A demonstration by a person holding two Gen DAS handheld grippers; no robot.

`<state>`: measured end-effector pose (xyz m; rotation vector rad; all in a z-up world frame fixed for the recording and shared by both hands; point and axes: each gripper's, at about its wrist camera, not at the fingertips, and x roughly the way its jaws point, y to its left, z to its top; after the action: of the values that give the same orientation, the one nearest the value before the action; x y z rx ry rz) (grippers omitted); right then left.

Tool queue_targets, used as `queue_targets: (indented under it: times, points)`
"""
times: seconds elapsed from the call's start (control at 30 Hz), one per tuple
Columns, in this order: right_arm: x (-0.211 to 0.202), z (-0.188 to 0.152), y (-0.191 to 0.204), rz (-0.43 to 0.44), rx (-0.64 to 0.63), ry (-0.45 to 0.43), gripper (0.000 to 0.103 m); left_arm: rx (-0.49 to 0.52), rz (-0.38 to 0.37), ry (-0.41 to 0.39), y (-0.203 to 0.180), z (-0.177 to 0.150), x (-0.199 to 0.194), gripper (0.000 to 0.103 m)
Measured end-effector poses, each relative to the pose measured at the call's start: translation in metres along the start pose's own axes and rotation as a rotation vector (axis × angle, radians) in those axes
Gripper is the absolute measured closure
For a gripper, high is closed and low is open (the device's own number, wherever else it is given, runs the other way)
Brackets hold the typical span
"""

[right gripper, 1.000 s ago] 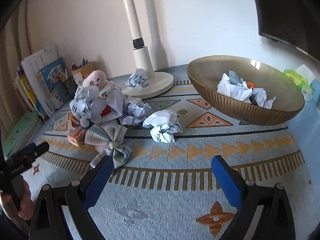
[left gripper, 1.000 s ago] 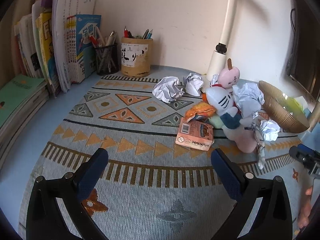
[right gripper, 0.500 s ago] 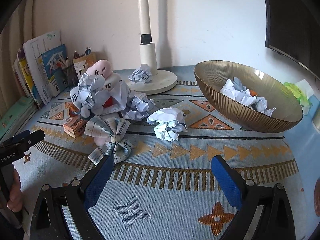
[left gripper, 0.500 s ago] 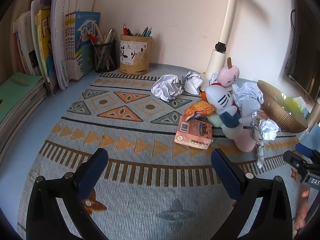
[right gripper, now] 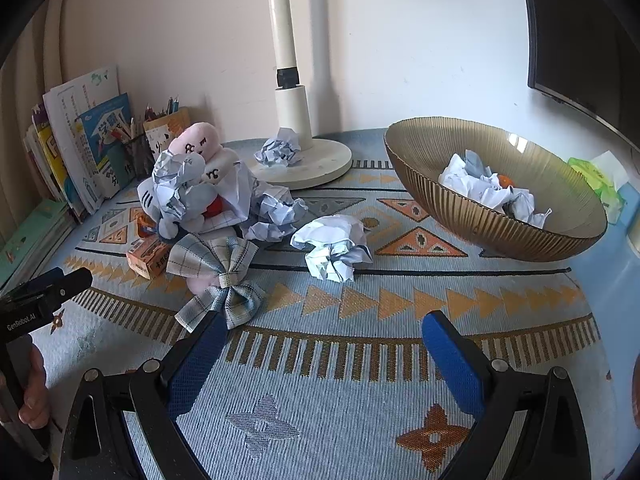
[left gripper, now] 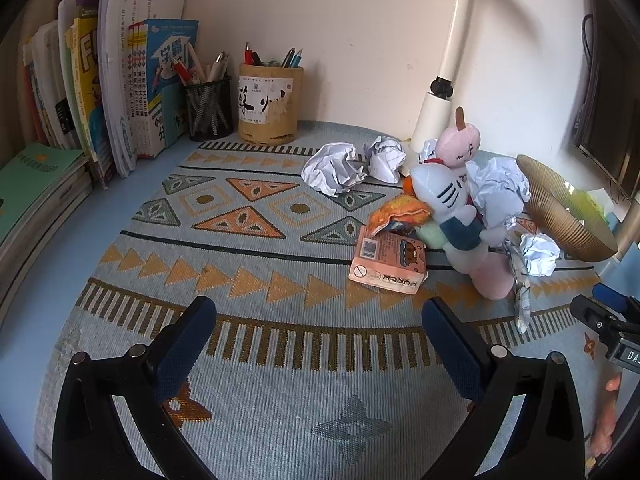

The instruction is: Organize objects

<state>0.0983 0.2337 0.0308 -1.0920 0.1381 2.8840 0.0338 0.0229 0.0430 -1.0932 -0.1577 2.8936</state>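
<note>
In the left wrist view, the left gripper (left gripper: 318, 334) is being held wide apart over a woven rug (left gripper: 248, 248) patterned with orange triangles and grey diamonds, nothing being gripped between its blue padded fingers (left gripper: 188, 344). Ahead and to the right, a flat orange card box (left gripper: 386, 266) marked "POKER" is lying on the rug, well apart from the fingers. Just behind it, a soft white and blue shark toy (left gripper: 452, 216) is being leaned against a pink plush toy (left gripper: 458, 152), with crumpled paper balls (left gripper: 336, 168) lying to their left. A ribbed golden bowl (left gripper: 560, 216) is being seen edge-on at the right. Against the wall, a black mesh pen cup (left gripper: 208, 108) and a tan cylindrical pen holder (left gripper: 270, 104) bearing dark brush characters are standing beside upright books (left gripper: 120, 92). The tip of the right gripper (left gripper: 604, 316) is showing at the right edge.

In the right wrist view, the right gripper (right gripper: 320, 356) is likewise being held released, nothing lying between its fingers. A checked fabric bow (right gripper: 218, 276) is lying just ahead of the left finger, and a crumpled paper ball (right gripper: 332, 246) is resting farther ahead, near the middle. The bowl (right gripper: 492, 224) is holding more crumpled paper at the right. A cream lamp base (right gripper: 308, 164) with a round post is standing behind. The left gripper (right gripper: 48, 292), lettered "GenRobot.AI", is being held at the left edge.
</note>
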Motion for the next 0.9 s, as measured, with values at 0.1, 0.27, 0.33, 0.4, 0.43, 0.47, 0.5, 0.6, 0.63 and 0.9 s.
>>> queue_targets:
  times: [0.1, 0.27, 0.33, 0.4, 0.43, 0.47, 0.5, 0.6, 0.63, 0.9]
  points:
    - [0.0, 0.0, 0.0, -0.001, 0.001, 0.0, 0.005, -0.001, -0.001, 0.003, 0.0, 0.0, 0.0, 0.001]
    - [0.0, 0.0, 0.0, -0.004, 0.001, -0.003, 0.005, 0.0, 0.0, 0.006, 0.0, -0.001, 0.0, 0.001]
    - [0.0, 0.0, -0.001, -0.007, 0.003, -0.006, 0.005, 0.004, 0.003, 0.009, 0.0, 0.0, 0.001, 0.001]
    - [0.0, 0.0, -0.001, -0.004, 0.005, -0.007, 0.005, 0.01, 0.007, 0.015, -0.002, 0.0, 0.002, 0.001]
    - [0.0, 0.0, -0.002, -0.003, 0.007, -0.008, 0.005, 0.013, 0.013, 0.019, -0.003, 0.0, 0.003, 0.001]
    - [-0.001, 0.0, -0.002, -0.001, 0.009, -0.008, 0.005, 0.02, 0.013, 0.03, -0.004, 0.001, 0.005, 0.001]
    - [0.0, 0.0, -0.003, 0.004, 0.011, -0.006, 0.005, 0.028, -0.004, 0.05, -0.007, 0.004, 0.009, 0.001]
    - [0.0, 0.0, -0.003, 0.007, 0.014, -0.004, 0.005, 0.038, -0.013, 0.085, -0.016, 0.015, 0.021, 0.001]
    - [0.0, 0.0, -0.003, 0.007, 0.015, -0.004, 0.005, 0.057, 0.0, 0.097, -0.021, 0.019, 0.026, 0.001]
    - [0.002, 0.001, -0.006, 0.024, 0.022, 0.006, 0.005, 0.151, -0.051, 0.228, -0.046, 0.03, 0.08, 0.038]
